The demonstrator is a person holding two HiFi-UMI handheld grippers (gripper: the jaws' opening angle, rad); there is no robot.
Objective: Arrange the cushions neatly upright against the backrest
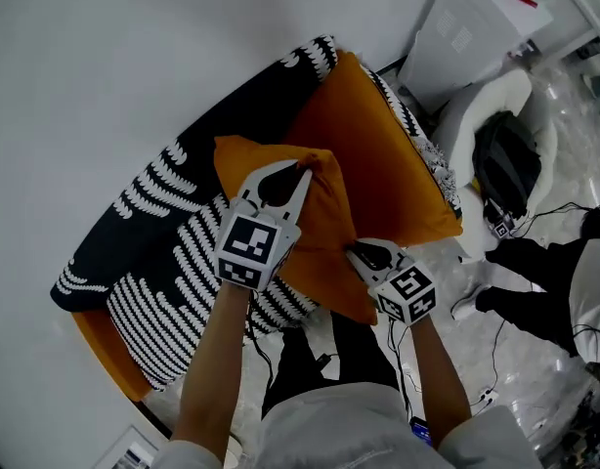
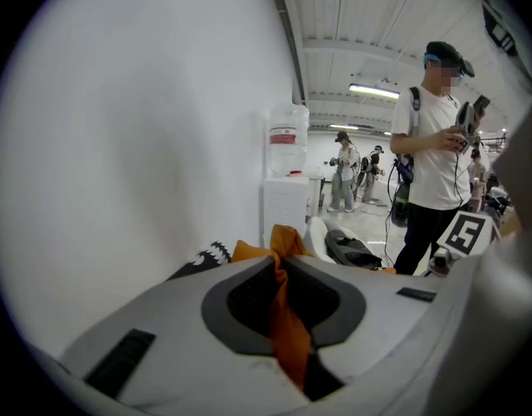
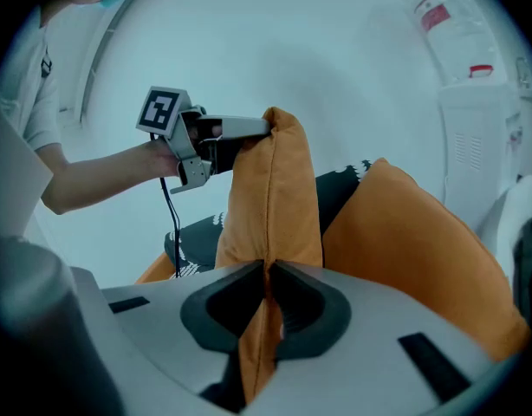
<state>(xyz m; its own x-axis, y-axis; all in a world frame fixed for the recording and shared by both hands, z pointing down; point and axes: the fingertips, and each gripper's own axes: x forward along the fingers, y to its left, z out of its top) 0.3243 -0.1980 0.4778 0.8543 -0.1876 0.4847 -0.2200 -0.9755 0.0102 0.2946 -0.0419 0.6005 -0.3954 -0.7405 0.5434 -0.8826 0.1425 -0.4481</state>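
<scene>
Left gripper (image 1: 301, 172) first: clamped tight on the far top corner of the small orange cushion (image 1: 324, 218), orange fabric squashed between the jaws. Held up over the black-and-white striped cushion (image 1: 173, 281) at the left. Right gripper (image 1: 353, 253) next: pinching the near edge of that same cushion along its seam. Further right, big orange cushion (image 1: 383, 159) leaning upright, just beside the held one.

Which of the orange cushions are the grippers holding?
The smaller orange cushion in front, pinched by the left gripper and right gripper. The larger orange cushion is untouched.
</scene>
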